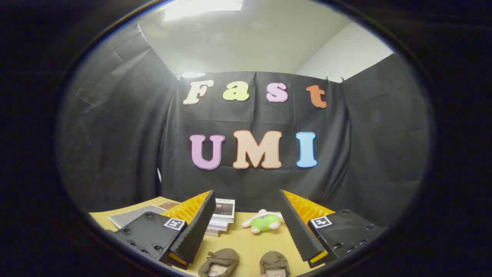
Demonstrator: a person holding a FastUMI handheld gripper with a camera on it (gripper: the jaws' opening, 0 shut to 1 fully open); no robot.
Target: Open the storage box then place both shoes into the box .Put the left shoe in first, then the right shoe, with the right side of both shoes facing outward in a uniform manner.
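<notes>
Two brown slipper-like shoes lie side by side on the tan table, low between my fingers: one shoe (pixel 219 261) nearer the left finger, the other shoe (pixel 274 264) nearer the right finger. Their near ends are cut off from sight. My gripper (pixel 246 196) hangs above the table, open wide, with nothing between its fingers. The left finger (pixel 196 227) and the right finger (pixel 298 227) spread apart well above the shoes.
A stack of books (pixel 222 217) rests beyond the left finger. A small green and white plush toy (pixel 264 222) lies on the table (pixel 246 240) ahead of the shoes. A grey flat board (pixel 128 217) sits at the far left. Black cloth walls close the booth.
</notes>
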